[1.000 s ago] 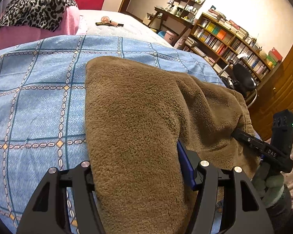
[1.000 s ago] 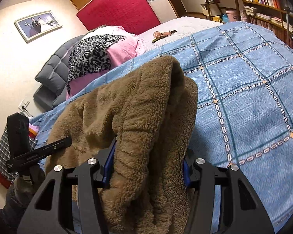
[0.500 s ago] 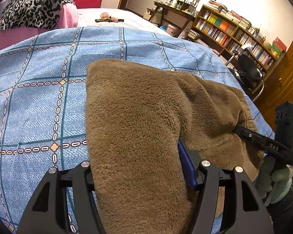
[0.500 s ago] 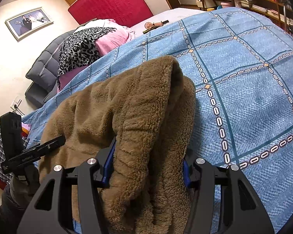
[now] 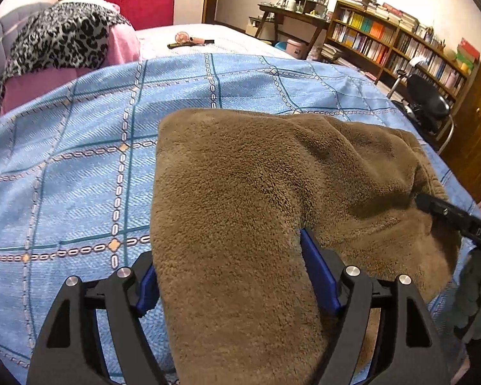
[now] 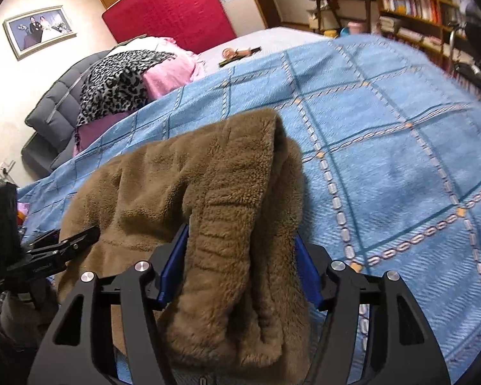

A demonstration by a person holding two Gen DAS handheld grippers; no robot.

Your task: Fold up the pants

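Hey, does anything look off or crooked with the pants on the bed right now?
The pants aren't flat: the fleece is humped and bunched at the waistband end, lying slantwise across the blue bedspread. Both grippers, left and right, have just been opening with fabric between their fingers. Nothing looks torn.

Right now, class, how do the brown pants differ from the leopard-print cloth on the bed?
The pants are plain brown and fluffy; the leopard-print cloth is spotted black on grey. The pants lie near on the blue checked bedspread; the leopard-print cloth drapes over pink bedding at the far end. Both are soft fabric, loosely bunched.
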